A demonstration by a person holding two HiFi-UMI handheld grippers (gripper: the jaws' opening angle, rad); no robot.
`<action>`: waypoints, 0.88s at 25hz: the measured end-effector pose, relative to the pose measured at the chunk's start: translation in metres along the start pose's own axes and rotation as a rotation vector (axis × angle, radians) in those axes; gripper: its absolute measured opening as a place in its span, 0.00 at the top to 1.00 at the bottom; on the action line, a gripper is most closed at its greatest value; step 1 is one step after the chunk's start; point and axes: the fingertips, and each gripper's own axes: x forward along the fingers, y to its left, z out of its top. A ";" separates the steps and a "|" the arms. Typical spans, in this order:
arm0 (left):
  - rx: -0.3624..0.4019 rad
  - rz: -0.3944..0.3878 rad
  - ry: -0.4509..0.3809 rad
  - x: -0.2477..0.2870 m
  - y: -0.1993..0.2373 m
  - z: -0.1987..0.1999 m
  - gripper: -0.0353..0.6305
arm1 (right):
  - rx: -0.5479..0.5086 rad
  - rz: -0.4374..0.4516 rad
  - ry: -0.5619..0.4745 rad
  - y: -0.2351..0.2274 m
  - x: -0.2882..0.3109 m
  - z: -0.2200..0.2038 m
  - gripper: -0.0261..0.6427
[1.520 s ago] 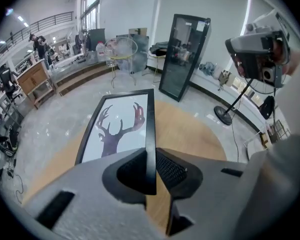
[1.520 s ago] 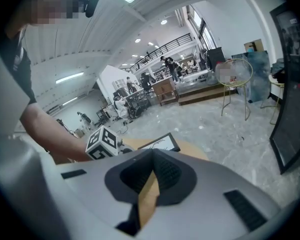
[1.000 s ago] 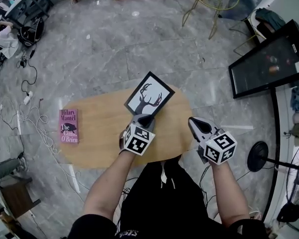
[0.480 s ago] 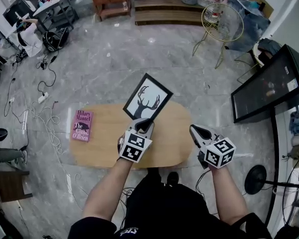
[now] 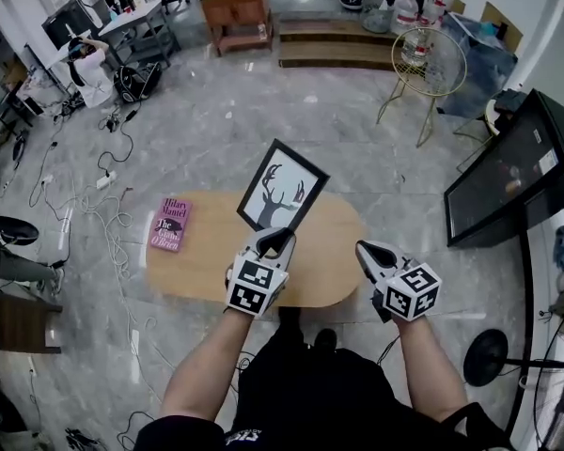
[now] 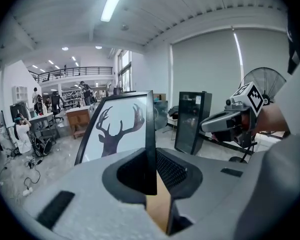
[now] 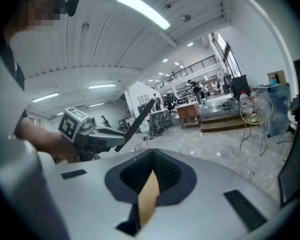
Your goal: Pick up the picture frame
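The picture frame (image 5: 282,186) is black-edged with a deer-head silhouette on white. It hangs tilted in the air above the far edge of the oval wooden table (image 5: 207,256). My left gripper (image 5: 274,240) is shut on its lower edge. In the left gripper view the frame (image 6: 117,129) stands upright between the jaws of the left gripper (image 6: 151,184), edge-on. My right gripper (image 5: 368,252) floats to the right of the frame, apart from it, jaws together and empty. In the right gripper view the right gripper (image 7: 149,184) holds nothing, and the frame (image 7: 137,119) shows at the left.
A pink book (image 5: 172,224) lies on the table's left end. A black glass-fronted cabinet (image 5: 508,167) stands to the right, a wire stool (image 5: 430,59) beyond the table. Cables (image 5: 85,214) trail across the marble floor at left.
Both grippers have risen. The frame has gone up with the left gripper, off the table, which now looks smaller and lower. The right gripper stays empty beside it.
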 end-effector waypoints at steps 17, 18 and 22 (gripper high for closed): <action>-0.027 0.142 -0.181 -0.110 0.002 0.047 0.84 | -0.080 0.050 -0.065 0.053 -0.045 0.035 0.95; -0.027 0.144 -0.187 -0.117 0.005 0.045 0.84 | -0.086 0.050 -0.068 0.058 -0.042 0.038 0.95; -0.045 0.143 -0.211 -0.169 0.049 0.025 0.84 | -0.106 0.029 -0.088 0.113 -0.010 0.054 0.95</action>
